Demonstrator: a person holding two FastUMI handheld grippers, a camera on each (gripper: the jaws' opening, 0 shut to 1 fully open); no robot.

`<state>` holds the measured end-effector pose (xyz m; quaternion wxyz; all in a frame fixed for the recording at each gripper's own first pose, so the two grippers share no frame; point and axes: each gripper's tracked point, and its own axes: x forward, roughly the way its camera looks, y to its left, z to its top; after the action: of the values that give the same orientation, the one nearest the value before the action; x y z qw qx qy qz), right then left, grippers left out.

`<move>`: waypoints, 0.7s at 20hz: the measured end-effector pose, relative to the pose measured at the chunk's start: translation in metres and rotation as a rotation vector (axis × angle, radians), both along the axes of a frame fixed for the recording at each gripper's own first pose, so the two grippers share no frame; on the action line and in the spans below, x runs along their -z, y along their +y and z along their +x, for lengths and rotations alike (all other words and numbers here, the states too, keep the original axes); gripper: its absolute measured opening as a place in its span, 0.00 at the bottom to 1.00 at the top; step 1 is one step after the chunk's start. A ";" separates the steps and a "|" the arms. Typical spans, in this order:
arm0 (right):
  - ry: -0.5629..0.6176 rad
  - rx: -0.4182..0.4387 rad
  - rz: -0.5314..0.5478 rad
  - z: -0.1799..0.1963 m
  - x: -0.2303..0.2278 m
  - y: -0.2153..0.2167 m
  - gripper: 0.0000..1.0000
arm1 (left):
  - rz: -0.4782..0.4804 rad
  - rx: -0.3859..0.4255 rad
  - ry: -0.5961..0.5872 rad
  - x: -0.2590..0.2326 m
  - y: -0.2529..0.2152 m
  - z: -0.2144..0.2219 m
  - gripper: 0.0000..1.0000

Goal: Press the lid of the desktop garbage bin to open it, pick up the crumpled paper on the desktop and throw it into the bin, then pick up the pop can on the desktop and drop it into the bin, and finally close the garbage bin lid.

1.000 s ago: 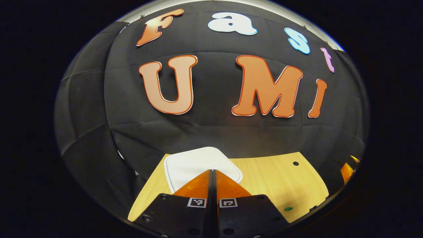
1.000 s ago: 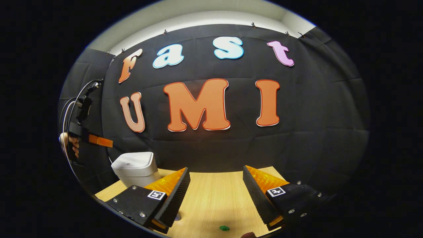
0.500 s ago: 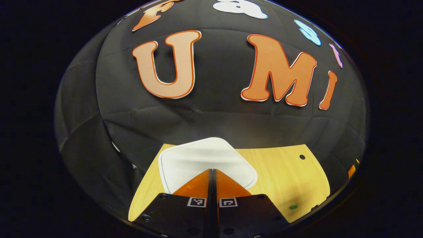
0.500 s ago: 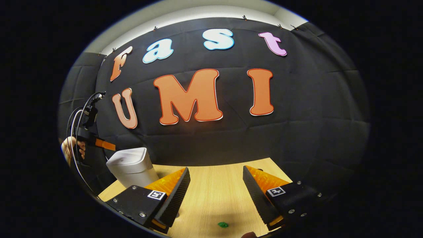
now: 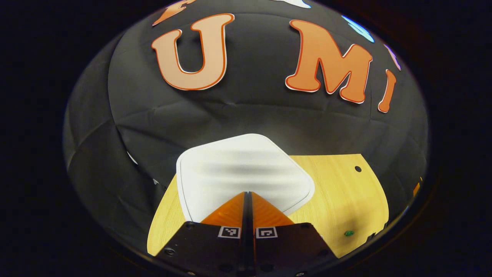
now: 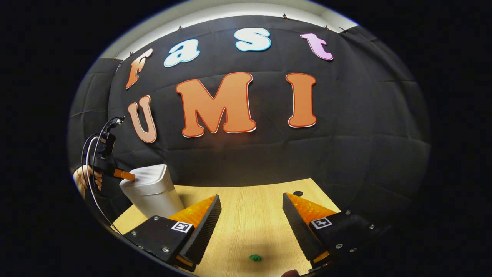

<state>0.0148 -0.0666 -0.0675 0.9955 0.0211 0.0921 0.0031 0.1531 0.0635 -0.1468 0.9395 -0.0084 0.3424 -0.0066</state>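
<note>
Left gripper (image 5: pixel 248 192): fingers pressed together with nothing between them, the tips low over the near part of the bin lid (image 5: pixel 242 169); in the right gripper view this gripper (image 6: pixel 128 176) reaches in from the left and its tip looks to be at the lid's near edge, whether touching or just above I cannot tell.
Change: across the last second the lid has grown large in the left gripper view and the wall has slid upward, so the gripper has come down and forward onto the bin.
Meaning for the task: this is the opening press, judged about to land or just landing; the lid is still flat and shut, so nothing can go in yet.
Garbage bin (image 6: pixel 150 189): white, upright at the left rear of the wooden desktop (image 6: pixel 250 215), close to the black cloth wall.
Right gripper (image 6: pixel 251 223): fingers wide apart, empty, waiting low over the bare middle of the desktop.
Small items: a green speck (image 6: pixel 255 257) lies on the wood near the right gripper.
Edges: the desktop's left edge runs just beside the bin, and a round hole (image 5: pixel 358 169) sits near the far right corner.
Open room: bare wood between the bin and the right gripper; the lid, if it springs up, has the wall close behind it.
</note>
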 end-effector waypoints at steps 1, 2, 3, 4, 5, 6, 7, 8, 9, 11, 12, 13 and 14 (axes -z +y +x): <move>0.001 -0.001 0.009 -0.002 0.001 0.000 1.00 | 0.002 0.004 -0.009 0.001 -0.001 0.002 0.01; 0.002 -0.003 0.016 -0.003 0.002 0.001 1.00 | -0.001 -0.005 0.002 0.002 0.000 0.000 0.01; 0.001 -0.003 0.020 -0.004 0.002 0.001 1.00 | 0.001 -0.008 -0.005 0.000 0.000 -0.001 0.00; 0.001 -0.003 0.023 -0.005 0.002 0.001 1.00 | -0.006 -0.019 -0.004 0.000 0.000 0.000 0.01; 0.000 -0.006 0.027 -0.006 0.001 0.002 1.00 | -0.008 -0.025 -0.018 -0.001 0.000 0.001 0.01; -0.005 -0.007 0.030 -0.007 -0.002 0.002 0.95 | -0.002 -0.026 -0.030 -0.002 0.001 0.003 0.01; -0.009 -0.006 0.029 -0.008 -0.004 0.000 0.95 | 0.010 -0.020 -0.057 -0.008 0.002 0.002 0.01; -0.014 -0.002 0.027 -0.009 -0.007 -0.003 0.95 | 0.019 -0.002 -0.083 -0.014 -0.001 0.004 0.00; -0.022 0.003 0.026 -0.009 -0.011 -0.004 0.95 | 0.045 0.012 -0.098 -0.022 -0.002 -0.002 0.04; -0.041 0.008 0.029 -0.009 -0.019 -0.004 0.95 | 0.071 0.013 -0.184 -0.050 -0.004 -0.004 0.00; -0.043 0.005 0.032 -0.009 -0.020 -0.003 0.95 | 0.080 0.006 -0.228 -0.067 -0.006 -0.007 0.00; -0.044 -0.001 0.036 -0.009 -0.021 0.000 0.95 | 0.086 0.009 -0.273 -0.085 -0.009 -0.015 0.00; -0.046 -0.007 0.036 -0.009 -0.022 0.003 0.95 | 0.084 0.014 -0.318 -0.103 -0.013 -0.020 0.00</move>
<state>0.0059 -0.0635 -0.0457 0.9968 0.0386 0.0693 0.0085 0.1329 0.0505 -0.0438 0.9813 0.0344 0.1893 0.0000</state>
